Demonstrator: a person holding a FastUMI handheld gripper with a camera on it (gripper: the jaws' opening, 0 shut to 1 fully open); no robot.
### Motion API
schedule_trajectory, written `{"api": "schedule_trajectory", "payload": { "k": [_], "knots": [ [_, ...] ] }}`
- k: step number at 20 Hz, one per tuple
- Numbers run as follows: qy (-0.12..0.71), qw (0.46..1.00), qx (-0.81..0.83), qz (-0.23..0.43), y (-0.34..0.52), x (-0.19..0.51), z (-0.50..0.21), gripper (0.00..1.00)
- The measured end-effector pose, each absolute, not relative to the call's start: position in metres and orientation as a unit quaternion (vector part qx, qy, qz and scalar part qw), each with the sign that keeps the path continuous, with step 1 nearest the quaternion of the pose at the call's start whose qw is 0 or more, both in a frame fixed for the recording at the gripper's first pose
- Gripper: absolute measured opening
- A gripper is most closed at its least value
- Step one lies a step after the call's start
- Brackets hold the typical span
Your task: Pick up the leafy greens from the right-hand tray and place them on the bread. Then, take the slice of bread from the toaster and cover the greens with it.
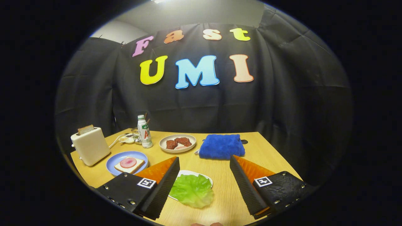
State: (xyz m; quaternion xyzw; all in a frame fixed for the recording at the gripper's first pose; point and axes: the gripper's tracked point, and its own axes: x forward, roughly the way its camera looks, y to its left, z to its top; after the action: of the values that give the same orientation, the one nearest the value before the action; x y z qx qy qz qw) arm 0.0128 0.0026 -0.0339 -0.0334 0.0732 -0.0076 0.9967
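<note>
Gripper view: gripper (204, 163) fingers spread apart, holding nothing. Leafy greens (191, 190) lie on a white tray (205, 177) between them. Far left, bread slice (129, 164) on blue plate (111, 164); toaster (90, 146) holds another slice (85, 129).

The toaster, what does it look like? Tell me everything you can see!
The boxy cream-coloured toaster looks like smooth plastic and stands upright at the far corner of the light wooden table. A brown-crusted slice of bread sticks up out of its top slot. A pale cord runs from behind it. The round blue plate lies just beside it. The open gripper is well short of it, nothing touching.
</note>
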Motion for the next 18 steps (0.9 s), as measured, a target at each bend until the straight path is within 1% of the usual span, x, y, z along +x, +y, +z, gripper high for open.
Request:
{"api": "schedule_trajectory", "payload": {
  "k": [4, 9, 18],
  "knots": [
    [0.120, 0.991, -0.061, 0.005, 0.016, 0.022, -0.051, 0.98],
    [0.167, 0.984, -0.054, 0.002, 0.023, 0.039, -0.067, 0.99],
    [0.296, 0.953, -0.056, -0.007, 0.024, 0.051, -0.119, 0.99]
  ]
}}
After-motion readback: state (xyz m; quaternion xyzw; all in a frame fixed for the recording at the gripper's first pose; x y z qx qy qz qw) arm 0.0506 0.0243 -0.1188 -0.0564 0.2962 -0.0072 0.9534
